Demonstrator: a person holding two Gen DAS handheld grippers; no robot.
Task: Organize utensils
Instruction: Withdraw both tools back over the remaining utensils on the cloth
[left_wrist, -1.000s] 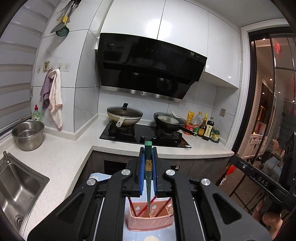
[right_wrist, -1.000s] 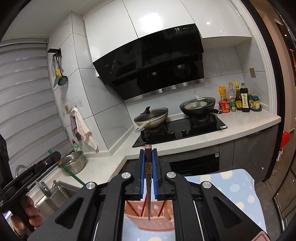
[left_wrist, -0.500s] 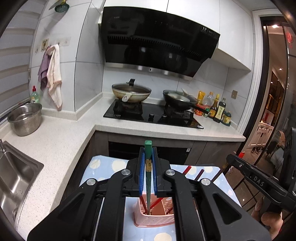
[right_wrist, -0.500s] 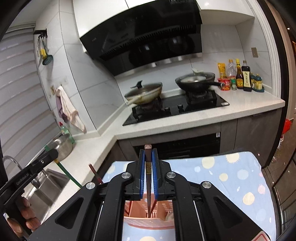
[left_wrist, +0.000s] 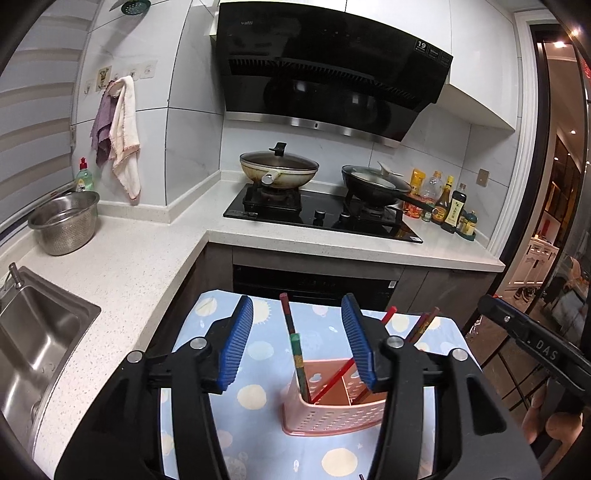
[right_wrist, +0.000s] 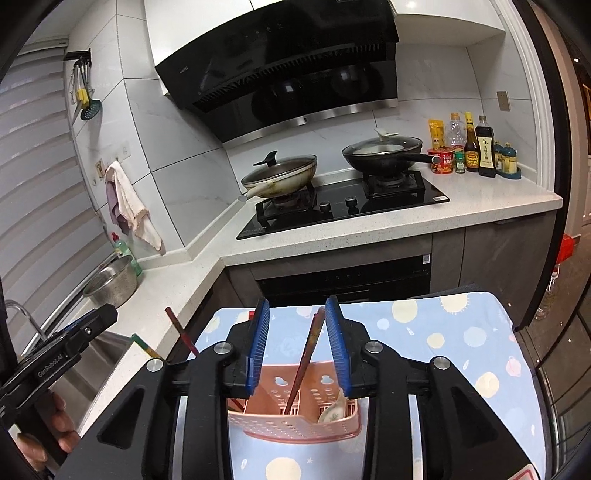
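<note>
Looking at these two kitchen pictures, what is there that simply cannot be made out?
- Pink basket floor, left view: hidden by its own wall.
- Spoon handle, right view: behind the right gripper finger.
- Bottle labels: too small to read.
- Pan contents: under its lid.

I see a home kitchen: gas stove (left_wrist: 325, 218) with two pans, range hood (left_wrist: 332, 70), steel sink (left_wrist: 33, 347), sauce bottles (right_wrist: 476, 147).

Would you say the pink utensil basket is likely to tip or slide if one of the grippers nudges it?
Probably both. The pink utensil basket looks like thin perforated plastic, so likely light. Its chopsticks lean well above the rim, which may help it tip. It stands on a tablecloth, so it might drag or bunch the fabric.
</note>
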